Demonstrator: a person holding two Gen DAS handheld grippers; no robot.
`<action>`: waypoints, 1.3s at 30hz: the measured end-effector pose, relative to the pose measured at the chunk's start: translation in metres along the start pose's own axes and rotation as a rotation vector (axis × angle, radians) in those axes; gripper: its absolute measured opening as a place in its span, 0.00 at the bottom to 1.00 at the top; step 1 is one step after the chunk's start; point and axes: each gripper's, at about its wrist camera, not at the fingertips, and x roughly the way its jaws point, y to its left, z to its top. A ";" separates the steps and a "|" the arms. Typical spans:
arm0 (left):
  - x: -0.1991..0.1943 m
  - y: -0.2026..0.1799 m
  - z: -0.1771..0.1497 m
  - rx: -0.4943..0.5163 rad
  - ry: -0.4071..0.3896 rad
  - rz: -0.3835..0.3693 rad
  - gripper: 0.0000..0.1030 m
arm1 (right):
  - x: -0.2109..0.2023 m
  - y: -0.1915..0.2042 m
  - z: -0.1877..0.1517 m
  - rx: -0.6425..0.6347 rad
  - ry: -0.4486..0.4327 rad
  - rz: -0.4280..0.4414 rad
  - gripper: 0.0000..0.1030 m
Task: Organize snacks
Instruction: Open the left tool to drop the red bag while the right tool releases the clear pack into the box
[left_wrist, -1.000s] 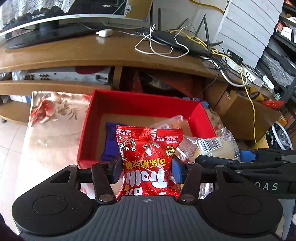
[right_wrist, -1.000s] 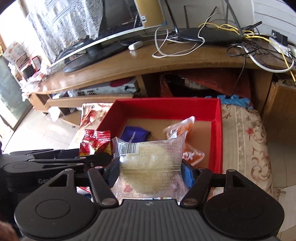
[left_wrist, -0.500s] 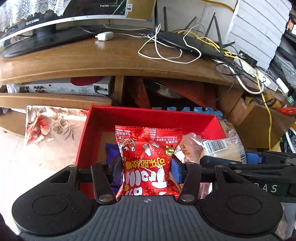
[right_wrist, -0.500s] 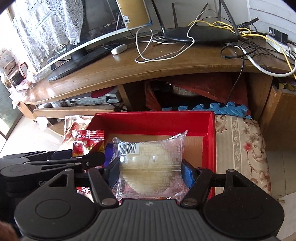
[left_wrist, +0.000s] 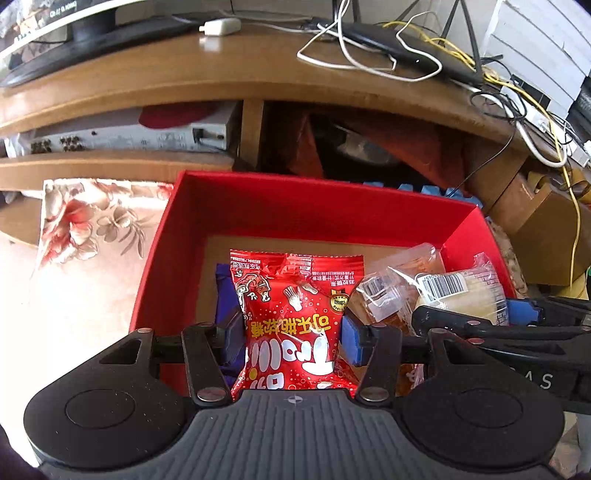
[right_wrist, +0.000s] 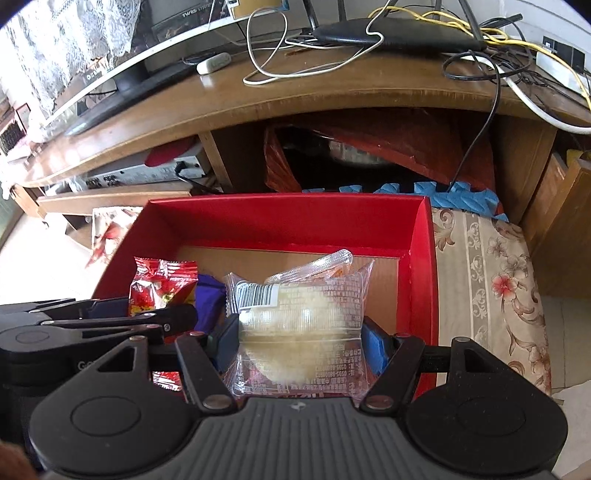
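Observation:
My left gripper (left_wrist: 291, 338) is shut on a red candy packet (left_wrist: 295, 321) and holds it over the near part of the red box (left_wrist: 317, 206). My right gripper (right_wrist: 299, 341) is shut on a clear-wrapped pale pastry (right_wrist: 299, 317), also over the red box (right_wrist: 288, 218). The two grippers are side by side: the pastry (left_wrist: 461, 295) shows at right in the left wrist view, the red packet (right_wrist: 159, 286) at left in the right wrist view. A purple packet (right_wrist: 207, 301) and a clear orange snack pack (left_wrist: 399, 291) lie in the box.
The box sits on a floral cloth (right_wrist: 495, 280). Behind it stands a wooden TV desk (left_wrist: 155, 74) with a monitor base, router (right_wrist: 399, 35) and loose cables. A silver player (left_wrist: 129, 138) is on the lower shelf. Blue foam mat (right_wrist: 461, 195) lies behind the box.
Both grippers have moved forward with their packets, from in front of the box to over it. The box and desk loom closer. Both grips are unchanged.

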 end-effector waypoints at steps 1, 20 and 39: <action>0.001 0.000 0.000 -0.002 0.003 0.001 0.58 | 0.000 0.001 0.000 -0.002 0.000 0.003 0.62; -0.004 0.002 -0.006 0.015 -0.008 0.028 0.69 | -0.003 0.003 -0.003 -0.013 0.000 -0.023 0.66; -0.041 0.000 -0.013 0.035 -0.076 0.026 0.74 | -0.043 0.013 -0.011 -0.006 -0.059 0.001 0.66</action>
